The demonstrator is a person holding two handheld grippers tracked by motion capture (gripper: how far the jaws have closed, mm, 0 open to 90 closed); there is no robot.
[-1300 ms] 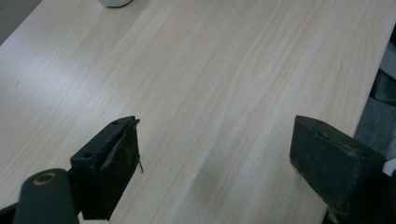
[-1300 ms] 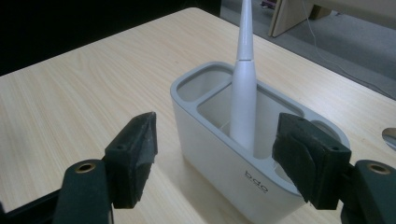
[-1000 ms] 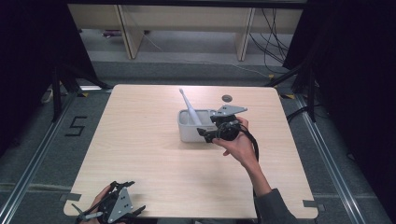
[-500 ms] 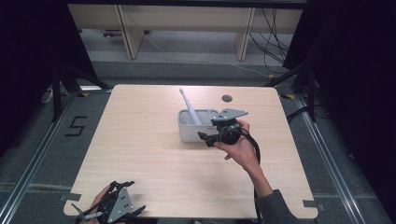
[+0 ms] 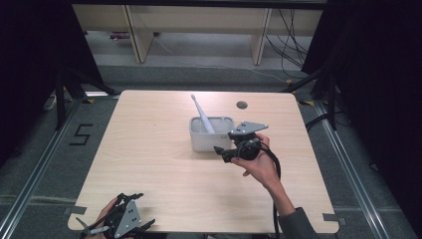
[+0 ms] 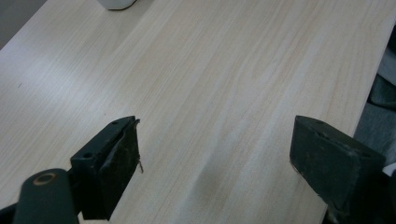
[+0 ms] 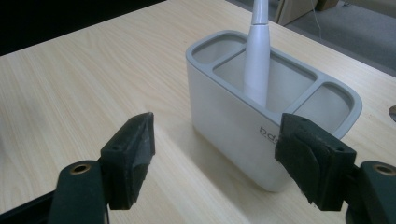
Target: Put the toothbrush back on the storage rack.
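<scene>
A light grey holder (image 5: 211, 134) with three compartments stands on the wooden table, right of centre. A white toothbrush-like handle (image 5: 201, 112) leans in its middle compartment (image 7: 261, 77), tilted to the far left. My right gripper (image 5: 224, 153) hovers just off the holder's near right corner and faces it. Its jaws stand open with nothing between them, and in the right gripper view (image 7: 215, 135) the holder's front wall (image 7: 224, 126) is just beyond them. My left gripper (image 5: 139, 211) rests at the table's near left corner, open and empty (image 6: 215, 135) over bare wood.
A small round hole (image 5: 242, 105) sits in the tabletop near the far edge, behind the holder. The right gripper's cable (image 5: 274, 169) trails along the forearm to the near edge. Shelving stands beyond the table, and dark curtains flank it.
The right gripper has drawn a little back from the holder, toward the near edge. The left gripper has not moved.
</scene>
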